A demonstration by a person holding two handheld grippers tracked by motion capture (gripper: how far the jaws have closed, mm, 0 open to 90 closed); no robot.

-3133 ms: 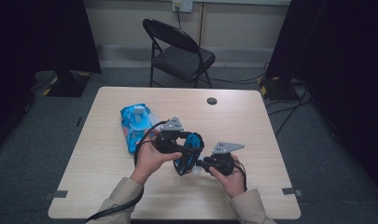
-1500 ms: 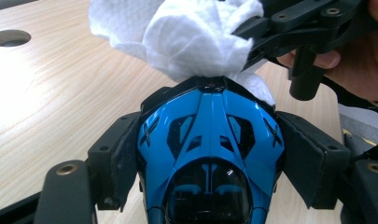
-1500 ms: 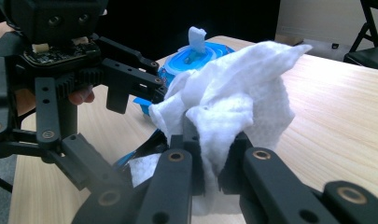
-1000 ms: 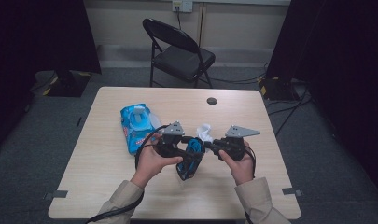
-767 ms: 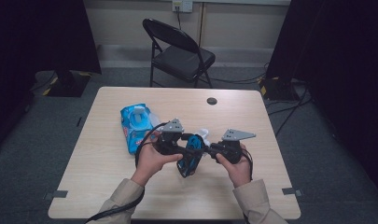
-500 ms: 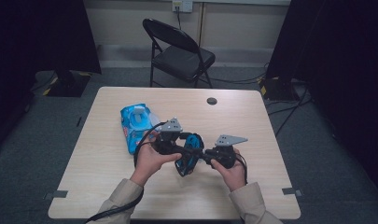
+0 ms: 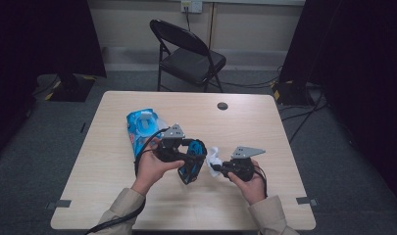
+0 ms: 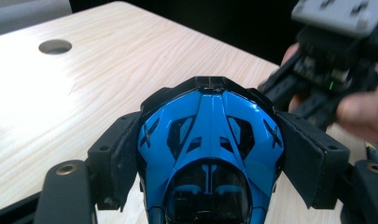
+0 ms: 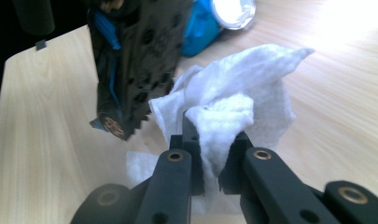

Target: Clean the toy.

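A glossy blue and black toy car point(image 7: 190, 165) hangs nose-down above the table, and my left gripper point(image 7: 195, 157) is shut on its sides. In the left gripper view the car point(image 8: 210, 135) sits between both black pads point(image 8: 119, 154). My right gripper point(image 7: 217, 167) is shut on a crumpled white wipe point(image 7: 214, 157), which is just right of the car. The right gripper view has the wipe point(image 9: 245, 88) bunched in my right gripper point(image 9: 210, 140), with the car's black underside point(image 9: 135, 60) close at the upper left. Whether the wipe touches the car I cannot tell.
A blue wipe packet point(image 7: 142, 126) lies on the wooden table point(image 7: 269, 132) behind the left hand. A round cable hole point(image 7: 222, 105) sits near the far edge. A black folding chair point(image 7: 188, 54) stands beyond the table. Cables trail on the floor at the right.
The right gripper has come down and nearer the person with the wipe, ending beside the car. The left gripper and the car have stayed almost still.
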